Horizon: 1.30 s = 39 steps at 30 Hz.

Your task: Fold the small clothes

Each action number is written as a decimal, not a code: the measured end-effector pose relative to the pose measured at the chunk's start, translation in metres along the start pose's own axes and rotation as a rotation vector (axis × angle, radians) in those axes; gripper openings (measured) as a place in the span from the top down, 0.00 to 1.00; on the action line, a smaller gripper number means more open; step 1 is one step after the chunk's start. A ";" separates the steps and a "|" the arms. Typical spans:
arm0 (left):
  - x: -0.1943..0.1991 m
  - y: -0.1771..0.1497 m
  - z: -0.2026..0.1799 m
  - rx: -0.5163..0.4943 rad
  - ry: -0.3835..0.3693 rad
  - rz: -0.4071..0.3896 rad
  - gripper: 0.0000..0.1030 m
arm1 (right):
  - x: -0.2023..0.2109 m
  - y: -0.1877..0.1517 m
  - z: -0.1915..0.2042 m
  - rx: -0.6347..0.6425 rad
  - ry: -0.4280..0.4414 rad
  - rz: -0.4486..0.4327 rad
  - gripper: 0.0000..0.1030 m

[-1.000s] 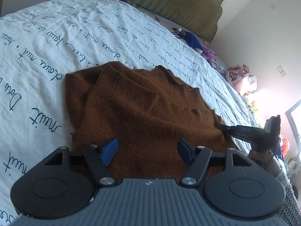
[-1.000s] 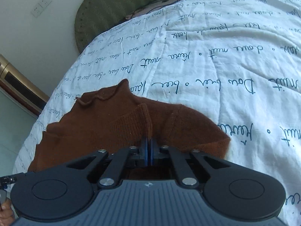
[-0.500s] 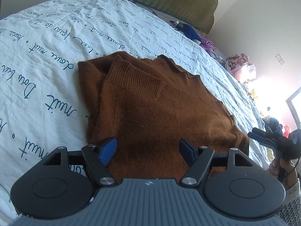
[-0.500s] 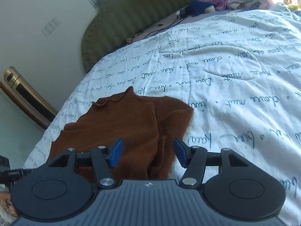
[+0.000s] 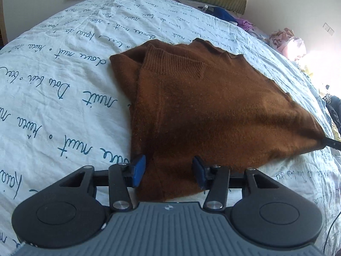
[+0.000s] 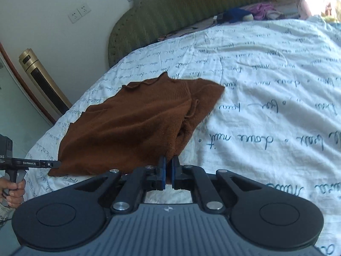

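A brown knit sweater (image 5: 213, 98) lies on the white bedspread with blue writing (image 5: 53, 89), sleeves folded in. My left gripper (image 5: 168, 168) is open, its blue pads straddling the sweater's near hem corner. In the right wrist view the sweater (image 6: 132, 123) lies ahead and to the left. My right gripper (image 6: 168, 167) is shut on the sweater's near right hem corner. The right gripper's tip shows at the sweater's far right corner in the left wrist view (image 5: 329, 143). The left gripper shows at the left in the right wrist view (image 6: 32, 163).
A green headboard (image 6: 191, 6) stands at the back of the bed. Loose clothes (image 6: 255, 12) lie beside it. A gold tower fan (image 6: 42, 85) stands by the wall at the left. A pile of pink clothes (image 5: 285, 40) lies past the bed.
My right gripper was open half a second ago and has shut on the sweater's hem corner. My left gripper has drawn back to the near hem, still open.
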<state>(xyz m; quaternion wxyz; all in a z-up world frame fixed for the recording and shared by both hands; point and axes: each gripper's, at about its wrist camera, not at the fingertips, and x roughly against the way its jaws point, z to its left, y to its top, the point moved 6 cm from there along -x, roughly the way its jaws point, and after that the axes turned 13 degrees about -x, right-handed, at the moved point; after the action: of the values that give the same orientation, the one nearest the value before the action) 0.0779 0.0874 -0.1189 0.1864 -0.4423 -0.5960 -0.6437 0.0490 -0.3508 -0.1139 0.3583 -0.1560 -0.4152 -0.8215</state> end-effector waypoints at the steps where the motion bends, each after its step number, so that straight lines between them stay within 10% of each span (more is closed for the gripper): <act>1: 0.000 -0.001 0.002 -0.001 -0.001 0.002 0.55 | 0.001 0.002 -0.005 0.005 -0.022 -0.003 0.96; 6: 0.009 -0.001 0.004 -0.019 0.023 0.043 0.55 | -0.023 -0.010 -0.045 -0.051 -0.089 0.109 0.93; 11: 0.041 0.032 -0.020 -0.056 0.070 -0.049 0.10 | 0.007 0.009 -0.006 0.063 -0.115 -0.032 0.73; 14: 0.033 0.066 -0.056 -0.078 0.093 -0.119 0.04 | -0.015 0.018 0.033 0.134 -0.074 -0.051 0.73; 23: -0.066 0.079 -0.094 -0.040 0.242 -0.026 0.03 | -0.125 0.006 0.087 0.251 -0.143 -0.012 0.57; 39: -0.066 0.058 -0.078 -0.058 0.283 -0.041 0.00 | -0.110 0.015 0.037 0.253 -0.184 -0.053 0.45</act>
<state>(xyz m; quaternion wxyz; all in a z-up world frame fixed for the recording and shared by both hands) 0.1310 -0.0169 -0.1284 0.2426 -0.3402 -0.5538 -0.7202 0.1346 -0.2771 -0.1439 0.3138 -0.1731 -0.5504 -0.7541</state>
